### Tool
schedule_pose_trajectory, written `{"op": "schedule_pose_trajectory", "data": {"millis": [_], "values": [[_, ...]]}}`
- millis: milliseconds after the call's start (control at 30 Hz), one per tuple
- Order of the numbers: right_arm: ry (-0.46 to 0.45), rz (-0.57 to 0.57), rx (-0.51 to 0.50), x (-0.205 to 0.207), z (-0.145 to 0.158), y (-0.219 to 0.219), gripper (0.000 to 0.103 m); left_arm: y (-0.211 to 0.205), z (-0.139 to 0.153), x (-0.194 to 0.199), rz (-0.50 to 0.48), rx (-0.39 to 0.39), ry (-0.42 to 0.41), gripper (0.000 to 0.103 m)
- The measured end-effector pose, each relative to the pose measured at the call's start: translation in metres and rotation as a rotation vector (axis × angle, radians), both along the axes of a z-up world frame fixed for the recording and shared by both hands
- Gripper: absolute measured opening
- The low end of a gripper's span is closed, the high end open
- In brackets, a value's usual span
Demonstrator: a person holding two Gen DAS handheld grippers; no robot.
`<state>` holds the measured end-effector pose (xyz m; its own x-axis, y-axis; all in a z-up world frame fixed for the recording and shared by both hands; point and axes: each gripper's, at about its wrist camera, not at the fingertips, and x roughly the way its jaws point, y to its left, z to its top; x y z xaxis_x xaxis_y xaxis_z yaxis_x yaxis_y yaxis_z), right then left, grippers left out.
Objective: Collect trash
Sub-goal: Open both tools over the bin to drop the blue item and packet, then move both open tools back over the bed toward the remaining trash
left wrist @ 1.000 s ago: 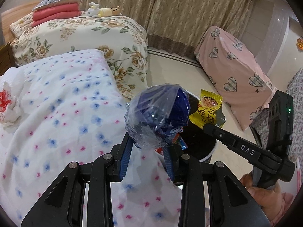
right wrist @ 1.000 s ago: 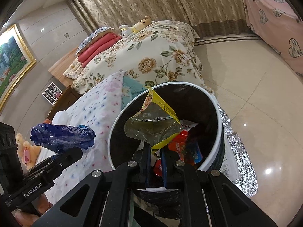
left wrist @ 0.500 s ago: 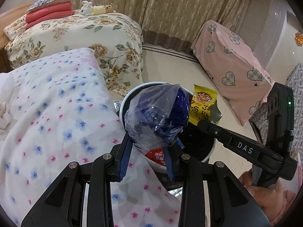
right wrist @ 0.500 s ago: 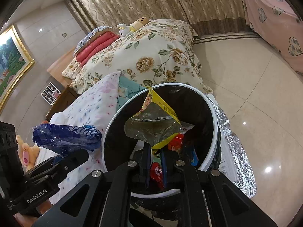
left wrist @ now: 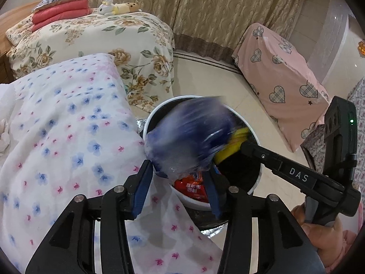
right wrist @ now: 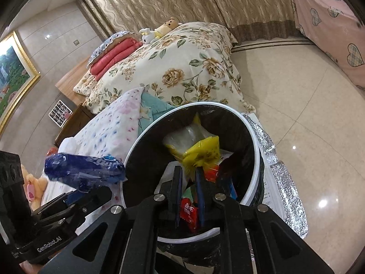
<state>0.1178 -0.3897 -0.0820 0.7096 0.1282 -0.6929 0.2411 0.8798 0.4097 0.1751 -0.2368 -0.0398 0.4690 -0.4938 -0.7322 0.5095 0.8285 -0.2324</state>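
Left gripper: my left gripper (left wrist: 178, 187) has its jaws parted, and they have just been opening. The blue wrapper (left wrist: 189, 139) sits above and between the blue pads, blurred, and I cannot see the pads pressing it.

Blue wrapper: a crinkled blue and clear plastic bag. In the right wrist view it (right wrist: 84, 171) hangs just outside the bin's left rim, over the dotted quilt.

Right gripper: my right gripper (right wrist: 188, 182) has its jaws narrow but slightly apart, having just been opening a little. The yellow wrapper (right wrist: 200, 153) is beyond the fingertips; whether the pads still touch its lower edge I cannot tell.

Yellow wrapper: yellow and clear plastic, inside the bin's mouth, below the rim, toward the middle.

Bin: the trash bin (right wrist: 256, 150) is round, white-rimmed and black-lined, and stands on the tiled floor (right wrist: 308, 114) against the edge of the quilt (left wrist: 68, 137). Red packets (right wrist: 189, 212) lie at its bottom, near the front wall.

Around it: a silver foil sheet (right wrist: 280, 178) lies under the bin's right side. The floral bed (left wrist: 91, 43) stands behind, with red folded blankets (left wrist: 60, 14) and a plush toy (left wrist: 118, 8) at its far end.

My right hand: it (left wrist: 324, 230) grips the handle at the lower right corner of the left wrist view.
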Motion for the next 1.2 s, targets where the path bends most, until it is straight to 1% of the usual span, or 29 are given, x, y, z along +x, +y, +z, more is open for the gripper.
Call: {"op": "schedule_pose_trajectory", "data": {"millis": [67,100,133,267,333,433,833,1200], "values": [[0.003,-0.001,0.002,0.001,0.0,0.0,0.022,0.003,0.001,-0.001,0.006,-0.003,-0.002,0.051],[0.002,-0.003,0.001,0.0,0.0,0.0,0.033,0.006,0.002,-0.002,0.01,-0.006,-0.005,0.052],[-0.002,-0.002,0.003,0.001,0.001,0.0,0.039,0.008,0.002,-0.003,0.013,-0.008,-0.008,0.052],[-0.009,-0.001,0.005,0.0,0.001,0.003,0.044,0.023,0.003,-0.005,0.04,-0.02,-0.004,0.054],[-0.013,0.005,0.009,0.0,0.001,0.006,0.053,0.032,0.001,-0.006,0.057,-0.025,0.001,0.054],[-0.014,0.014,0.01,0.001,0.002,0.013,0.062,0.047,0.0,-0.009,0.085,-0.026,0.005,0.054],[-0.022,0.092,0.023,0.005,0.008,0.055,0.077,0.115,-0.005,-0.015,0.225,-0.038,0.015,0.055],[-0.016,0.176,0.024,0.018,0.011,0.099,0.079,0.179,-0.011,-0.02,0.358,-0.057,0.034,0.055]]}}
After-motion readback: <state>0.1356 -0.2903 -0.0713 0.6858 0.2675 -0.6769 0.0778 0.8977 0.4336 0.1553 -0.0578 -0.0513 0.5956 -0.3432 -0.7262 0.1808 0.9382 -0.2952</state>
